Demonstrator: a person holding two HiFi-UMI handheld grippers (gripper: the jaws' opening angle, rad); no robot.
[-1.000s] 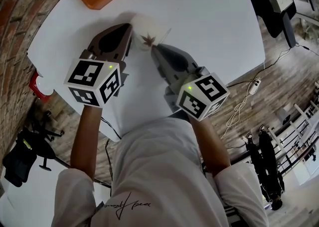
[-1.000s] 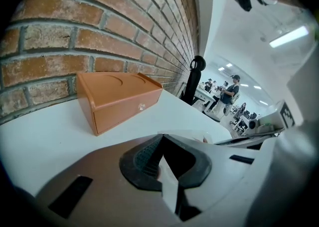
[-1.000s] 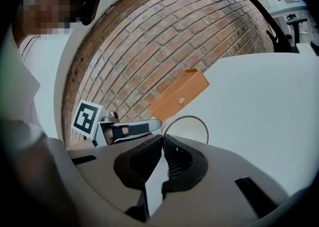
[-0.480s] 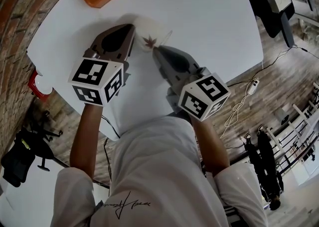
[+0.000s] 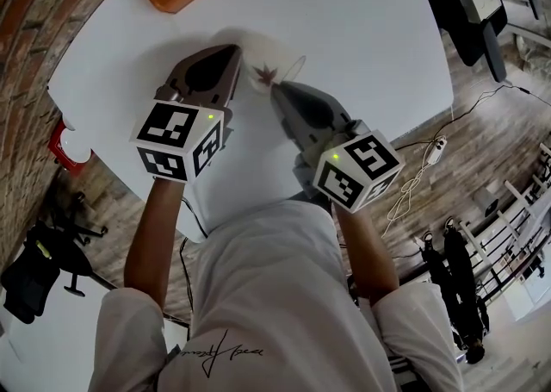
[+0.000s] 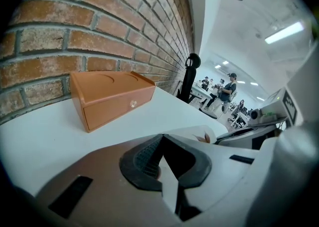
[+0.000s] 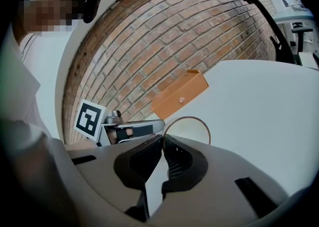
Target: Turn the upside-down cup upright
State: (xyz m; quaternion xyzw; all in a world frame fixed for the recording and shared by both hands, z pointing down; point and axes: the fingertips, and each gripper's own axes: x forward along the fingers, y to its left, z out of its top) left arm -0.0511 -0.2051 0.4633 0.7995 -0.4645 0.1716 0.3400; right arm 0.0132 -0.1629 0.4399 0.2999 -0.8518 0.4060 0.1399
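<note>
Between the two grippers, the cup point(image 5: 267, 70) has tipped further sideways than before. Its mouth faces the right gripper point(image 5: 276, 87), whose fingers pinch its rim. The left gripper point(image 5: 236, 48) has its fingers together alongside.

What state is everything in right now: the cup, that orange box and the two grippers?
Cup: tipped on its side, mouth facing the right gripper, not yet upright.
Right gripper: shut on the cup's rim, as far as its view shows.
Left gripper: shut, nothing between its jaws, tip beside the cup.
Orange box: on the table, its drawer closed.
</note>
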